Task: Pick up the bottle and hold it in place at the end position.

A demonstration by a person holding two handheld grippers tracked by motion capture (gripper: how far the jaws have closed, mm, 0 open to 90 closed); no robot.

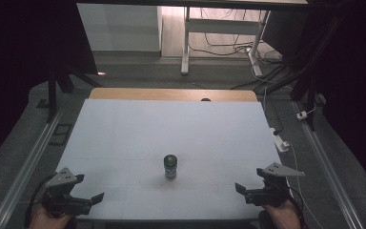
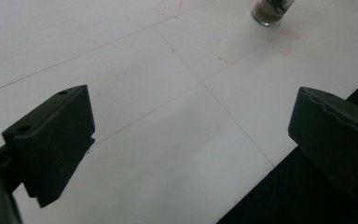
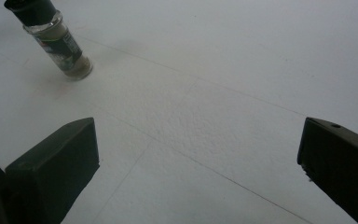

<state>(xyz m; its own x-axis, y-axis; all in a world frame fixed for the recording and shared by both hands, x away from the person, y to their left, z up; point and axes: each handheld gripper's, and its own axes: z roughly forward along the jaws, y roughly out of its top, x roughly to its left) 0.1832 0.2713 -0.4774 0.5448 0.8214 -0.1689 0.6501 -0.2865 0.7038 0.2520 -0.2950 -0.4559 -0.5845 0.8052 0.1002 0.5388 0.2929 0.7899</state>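
Clear glass jar (image 1: 170, 167) w/ black lid & dark-green label; white tabletop (image 1: 124, 138); black tongs (image 1: 89, 187).

My bench (image 1: 124, 129) stands in what looks like a lab or test room: a white sheet covers its wooden top, metal rails (image 1: 26, 167) run along both sides on grey carpet (image 1: 9, 143), and dark stands (image 1: 59, 78) flank it. Beyond it, loose cables (image 1: 233, 45) trail across the floor under a white desk frame (image 1: 187, 43), and a white power strip (image 1: 281, 143) lies at the bench's right edge.
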